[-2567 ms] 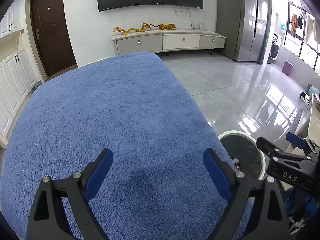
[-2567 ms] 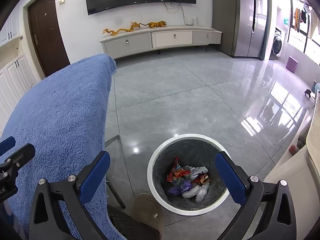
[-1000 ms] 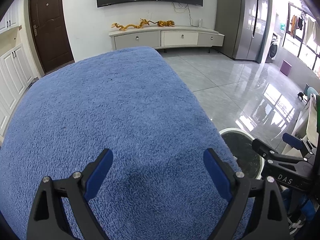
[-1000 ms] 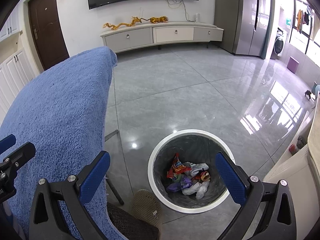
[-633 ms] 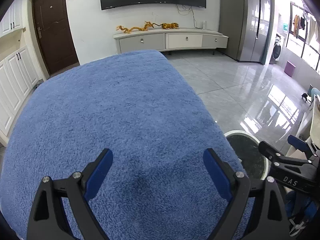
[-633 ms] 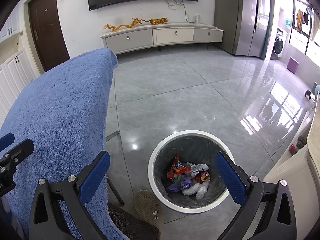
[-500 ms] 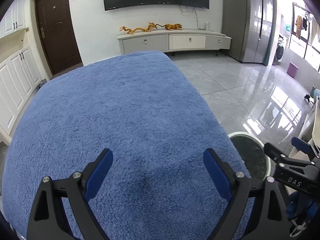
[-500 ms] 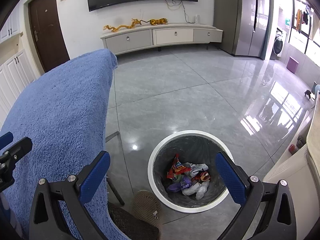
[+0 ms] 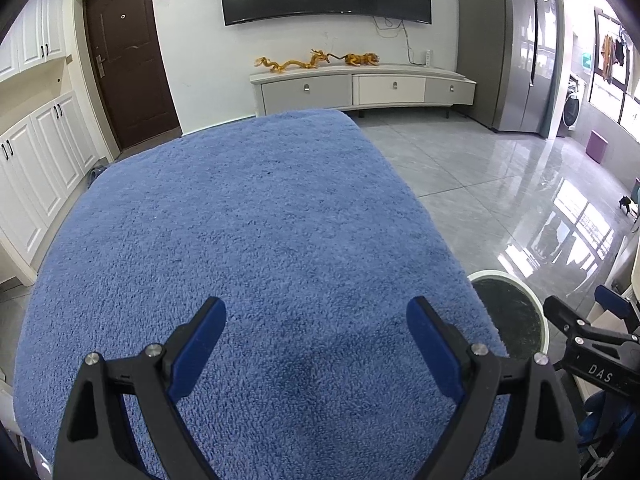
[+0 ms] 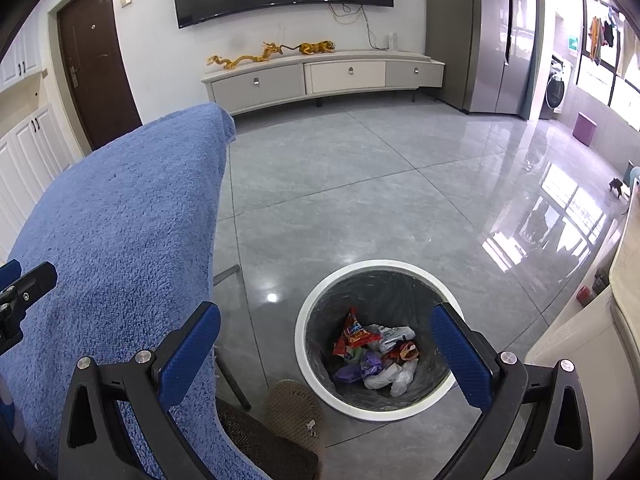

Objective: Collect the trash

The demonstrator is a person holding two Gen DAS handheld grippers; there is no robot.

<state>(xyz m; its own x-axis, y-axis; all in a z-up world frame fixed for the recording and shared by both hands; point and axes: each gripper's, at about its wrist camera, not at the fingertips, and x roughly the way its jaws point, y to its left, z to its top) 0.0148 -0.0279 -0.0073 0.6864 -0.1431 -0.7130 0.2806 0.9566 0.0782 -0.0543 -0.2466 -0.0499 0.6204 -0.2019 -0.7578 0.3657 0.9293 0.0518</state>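
A living room with a grey tiled floor point(image 10: 360, 184); a table under a blue towel point(image 9: 248, 240) fills the near left. The left hand-held gripper point(image 9: 316, 336) hangs released above the bare towel. The right hand-held gripper point(image 10: 326, 346), also spread and empty, hovers over the white-rimmed trash bin point(image 10: 380, 410) on the floor, where wrappers point(image 10: 372, 352) already lie. Judged risk: with no trash visible on the towel, a further grab could snag its pile, or a low right arm could knock the bin.
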